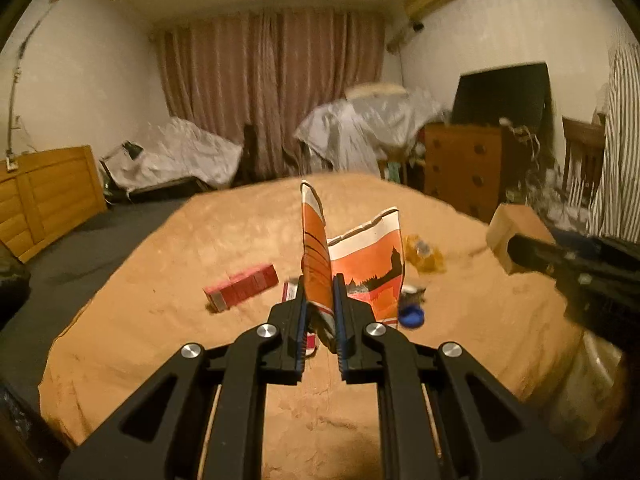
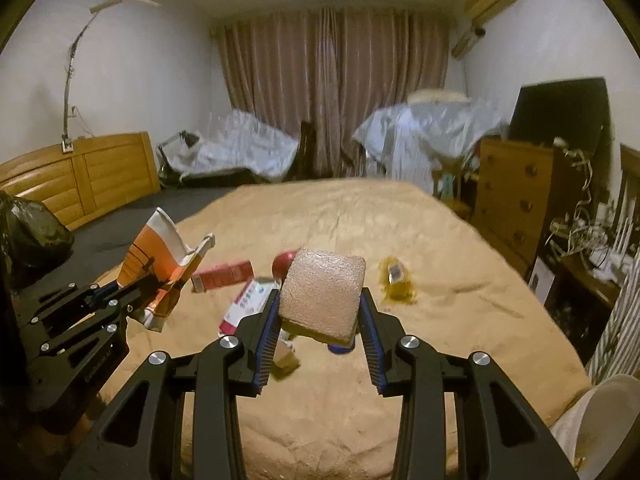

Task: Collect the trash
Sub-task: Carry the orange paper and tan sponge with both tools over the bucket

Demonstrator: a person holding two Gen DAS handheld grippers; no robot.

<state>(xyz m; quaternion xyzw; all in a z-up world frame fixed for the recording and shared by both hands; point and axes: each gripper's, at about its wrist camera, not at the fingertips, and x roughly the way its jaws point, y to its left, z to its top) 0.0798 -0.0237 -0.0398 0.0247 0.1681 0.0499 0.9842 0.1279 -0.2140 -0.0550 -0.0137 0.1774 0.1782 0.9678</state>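
My left gripper (image 1: 320, 300) is shut on a torn orange-and-white snack bag (image 1: 366, 264), held up above the bed with its flaps spread. From the right wrist view this bag (image 2: 160, 248) hangs at the left in the left gripper (image 2: 150, 278). My right gripper (image 2: 321, 300) is shut on a brown sponge-like block (image 2: 324, 292), lifted off the bed; in the left wrist view that block (image 1: 516, 228) shows at the right edge. On the bed lie a red box (image 2: 222, 276), a white-and-red box (image 2: 248, 304), a yellow wrapper (image 2: 396, 280) and a blue cap (image 1: 412, 314).
A tan bed cover (image 1: 180, 360) fills the foreground. A black trash bag (image 2: 28, 232) sits on the floor at the far left by a wooden headboard (image 2: 80, 180). A wooden dresser (image 2: 516, 196) and a cluttered shelf stand to the right; covered furniture and curtains lie behind.
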